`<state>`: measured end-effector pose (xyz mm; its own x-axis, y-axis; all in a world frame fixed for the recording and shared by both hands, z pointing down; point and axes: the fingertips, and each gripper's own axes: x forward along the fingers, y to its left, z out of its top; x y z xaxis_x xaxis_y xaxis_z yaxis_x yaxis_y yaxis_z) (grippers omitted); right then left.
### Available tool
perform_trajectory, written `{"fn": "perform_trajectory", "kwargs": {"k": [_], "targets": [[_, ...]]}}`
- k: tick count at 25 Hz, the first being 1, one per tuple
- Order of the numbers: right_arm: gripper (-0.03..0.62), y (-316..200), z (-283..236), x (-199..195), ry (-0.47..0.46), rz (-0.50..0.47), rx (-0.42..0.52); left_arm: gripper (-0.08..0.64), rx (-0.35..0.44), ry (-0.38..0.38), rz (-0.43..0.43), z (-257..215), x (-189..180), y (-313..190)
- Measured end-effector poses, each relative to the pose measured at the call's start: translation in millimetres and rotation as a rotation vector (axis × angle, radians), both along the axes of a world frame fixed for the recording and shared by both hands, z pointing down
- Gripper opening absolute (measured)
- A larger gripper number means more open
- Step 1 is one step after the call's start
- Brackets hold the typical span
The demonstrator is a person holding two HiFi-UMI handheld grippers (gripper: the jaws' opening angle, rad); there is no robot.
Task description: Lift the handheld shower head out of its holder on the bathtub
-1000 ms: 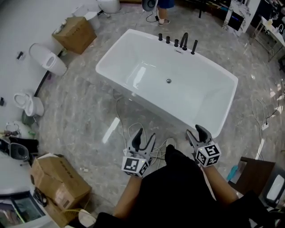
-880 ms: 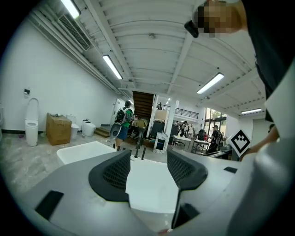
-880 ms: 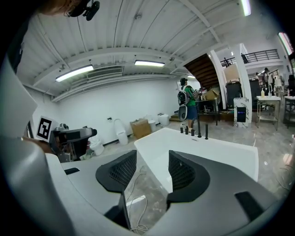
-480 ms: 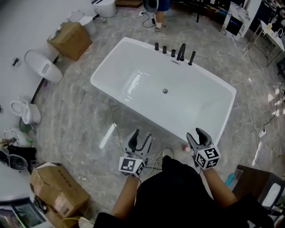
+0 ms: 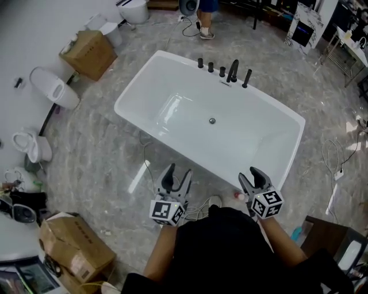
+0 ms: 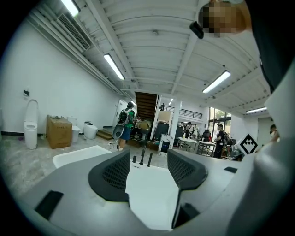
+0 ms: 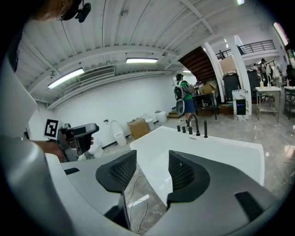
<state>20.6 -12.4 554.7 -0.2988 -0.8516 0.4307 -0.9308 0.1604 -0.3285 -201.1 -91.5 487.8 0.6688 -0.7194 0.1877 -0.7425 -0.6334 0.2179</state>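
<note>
A white freestanding bathtub (image 5: 138,86) fills the middle of the head view. On its far rim stands a row of black fittings: knobs, a curved spout (image 5: 232,71) and, at the right end, the slim upright handheld shower head (image 5: 246,78). Both grippers hover over the floor on the near side of the tub, far from those fittings. My left gripper (image 5: 175,177) is open and empty, and the shower head (image 6: 150,160) shows small in the distance between its jaws. My right gripper (image 5: 253,175) is open and empty too, with the shower head (image 7: 205,129) up and to the right of it.
White cables (image 5: 201,202) lie on the marble floor by the tub's near side. Cardboard boxes (image 5: 89,53) (image 5: 72,241) and toilets (image 5: 54,87) (image 5: 29,146) line the left wall. A person (image 5: 206,11) stands beyond the tub. A dark cabinet (image 5: 328,229) is at my right.
Both grippers have come forward toward the tub's near rim, and the tub sits lower and closer in the head view. The jaws of both look as wide as before.
</note>
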Motion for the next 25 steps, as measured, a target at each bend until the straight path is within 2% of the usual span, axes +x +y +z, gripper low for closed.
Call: {"fn": "perform_trajectory", "kwargs": {"k": [7, 15, 20, 25], "targets": [[0.187, -21.4, -8.0, -9.5, 0.006, -0.02, 0.012, 0.23, 0.007, 0.006, -0.028, -6.7, -16.0, -7.2], [0.187, -26.0, -3.4, -14.3, 0.024, 0.015, -0.024, 0.23, -0.006, 0.029, 0.007, -1.3, -18.0, -35.5], [0.187, -55.7, 9.8, -17.2, 0.043, 0.087, -0.051, 0.23, -0.039, 0.045, 0.087, 20.5, -13.0, -85.4], [0.187, -112.4, 0.9, -25.2, 0.106, 0.149, -0.041, 0.232, -0.063, 0.042, 0.237, 31.3, 8.7, -142.9]]}}
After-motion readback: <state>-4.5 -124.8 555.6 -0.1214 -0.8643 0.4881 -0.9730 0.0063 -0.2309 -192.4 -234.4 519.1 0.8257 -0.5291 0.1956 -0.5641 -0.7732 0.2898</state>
